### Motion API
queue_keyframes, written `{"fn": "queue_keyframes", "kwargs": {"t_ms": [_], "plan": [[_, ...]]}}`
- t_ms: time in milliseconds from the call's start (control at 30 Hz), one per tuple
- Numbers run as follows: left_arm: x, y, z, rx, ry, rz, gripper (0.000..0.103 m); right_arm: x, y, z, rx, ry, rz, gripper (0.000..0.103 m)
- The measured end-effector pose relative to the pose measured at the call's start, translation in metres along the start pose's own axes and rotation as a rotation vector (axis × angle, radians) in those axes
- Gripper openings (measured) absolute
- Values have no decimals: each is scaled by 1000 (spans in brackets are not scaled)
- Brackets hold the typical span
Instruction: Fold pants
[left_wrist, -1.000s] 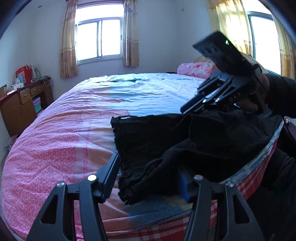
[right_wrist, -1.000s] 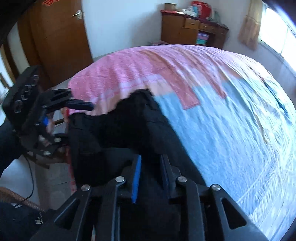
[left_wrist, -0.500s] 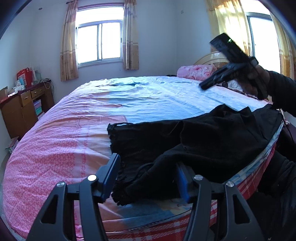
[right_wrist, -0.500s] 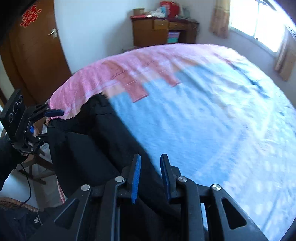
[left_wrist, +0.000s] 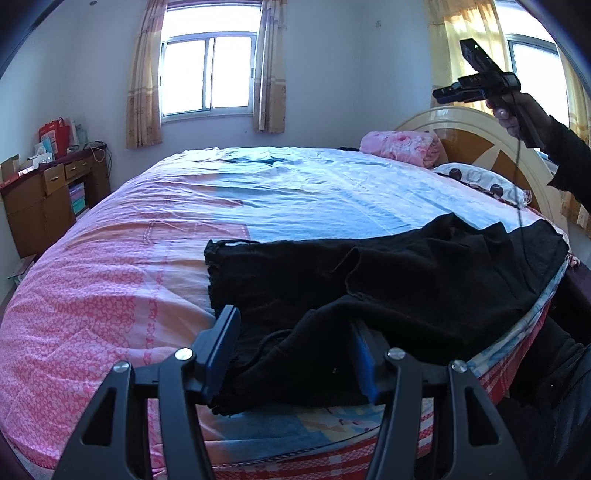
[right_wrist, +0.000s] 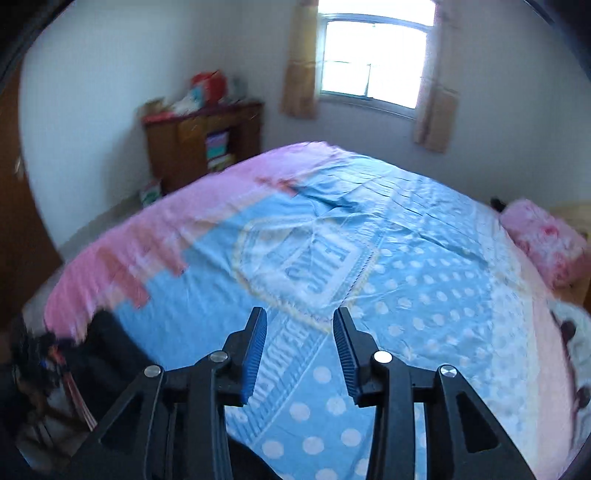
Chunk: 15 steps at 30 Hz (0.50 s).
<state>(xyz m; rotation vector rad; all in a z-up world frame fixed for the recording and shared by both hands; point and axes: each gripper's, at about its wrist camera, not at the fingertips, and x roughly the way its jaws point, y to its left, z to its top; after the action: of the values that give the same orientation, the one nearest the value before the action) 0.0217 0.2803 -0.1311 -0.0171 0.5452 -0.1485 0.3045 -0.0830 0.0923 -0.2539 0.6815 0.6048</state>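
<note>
Black pants (left_wrist: 388, 284) lie folded and rumpled along the near edge of the bed (left_wrist: 155, 266). My left gripper (left_wrist: 295, 332) is open, its two fingers low on either side of the near end of the pants, with cloth lying between them. My right gripper (right_wrist: 299, 332) is open and empty, held high above the blue part of the bed; it also shows in the left wrist view (left_wrist: 465, 92), raised at the upper right. In the right wrist view only a dark corner of the pants (right_wrist: 107, 350) shows at the lower left.
A pink bundle (left_wrist: 400, 146) and a spotted pillow (left_wrist: 480, 179) lie at the headboard (left_wrist: 480, 140). A wooden desk (left_wrist: 40, 199) with boxes stands by the left wall. Windows with curtains are behind the bed.
My right gripper has let go of the pants, opened, and risen up and away over the bed. The pants have settled flatter on the bed. My left gripper has stayed in place.
</note>
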Motion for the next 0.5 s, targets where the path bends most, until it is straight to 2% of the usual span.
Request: {"fn": "queue_keyframes", "kwargs": {"t_ms": [100,333,500], "plan": [[2,0,0,-13,4,11,60,23,27,-20,-6,26,98,41],[9,0,-1,23,26,51,60,126,146,-78,-153,231,336,41],[10,3,-3,39,25,43,60,168,219,-77,-221,281,465,41]]}}
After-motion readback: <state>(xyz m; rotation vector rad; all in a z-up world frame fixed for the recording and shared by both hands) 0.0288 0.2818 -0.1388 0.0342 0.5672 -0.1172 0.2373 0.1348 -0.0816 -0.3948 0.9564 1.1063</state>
